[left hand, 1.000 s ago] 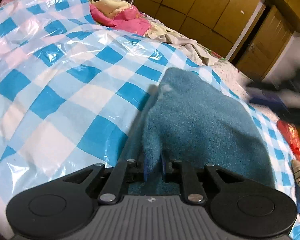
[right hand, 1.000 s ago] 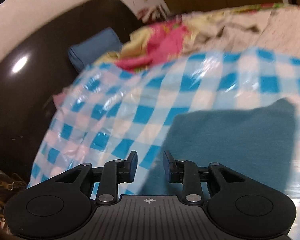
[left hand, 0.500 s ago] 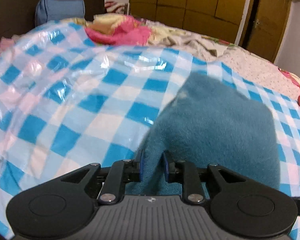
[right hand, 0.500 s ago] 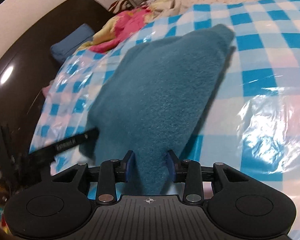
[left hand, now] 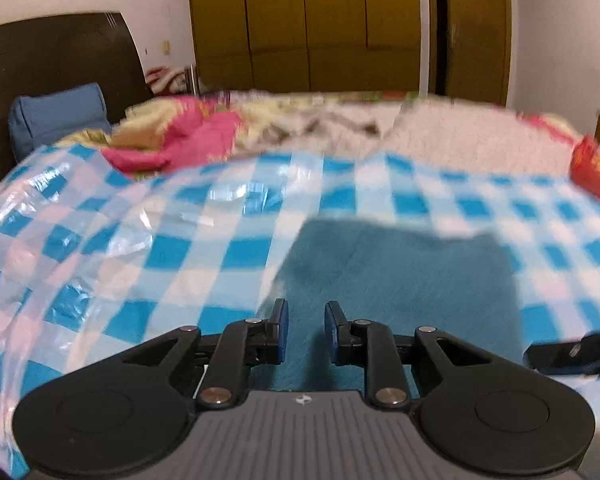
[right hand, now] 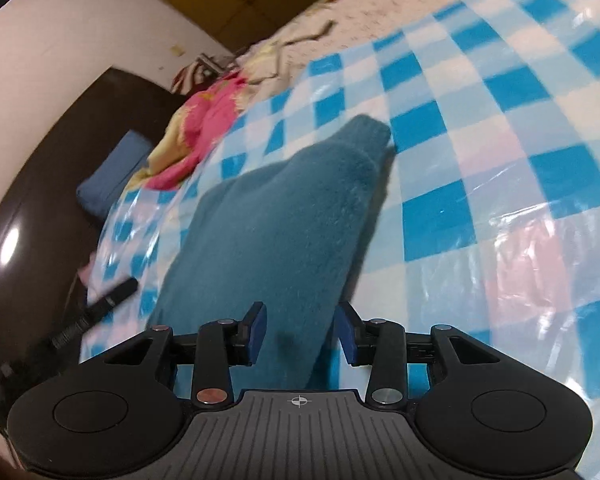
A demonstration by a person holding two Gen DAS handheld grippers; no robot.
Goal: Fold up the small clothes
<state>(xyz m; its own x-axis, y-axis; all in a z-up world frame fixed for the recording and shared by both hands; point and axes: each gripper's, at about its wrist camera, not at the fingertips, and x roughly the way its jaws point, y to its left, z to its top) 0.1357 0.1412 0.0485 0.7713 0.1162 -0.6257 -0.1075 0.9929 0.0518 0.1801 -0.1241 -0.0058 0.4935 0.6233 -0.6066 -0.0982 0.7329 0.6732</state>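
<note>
The teal cloth (left hand: 400, 276) lay on the blue-checked plastic sheet (left hand: 188, 248), well in front of the pink blanket (left hand: 188, 140). Left gripper (left hand: 304, 318) stood narrow over the cloth's near edge, pads not pressing. Right gripper (right hand: 300, 326) was opening, cloth between its 2 fingers (right hand: 257, 330), w/ no squeeze.

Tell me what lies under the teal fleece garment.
The teal fleece garment lies on a blue-and-white checked plastic sheet, which shows all around it. The part of the sheet beneath the garment, and anything else there, is covered.
</note>
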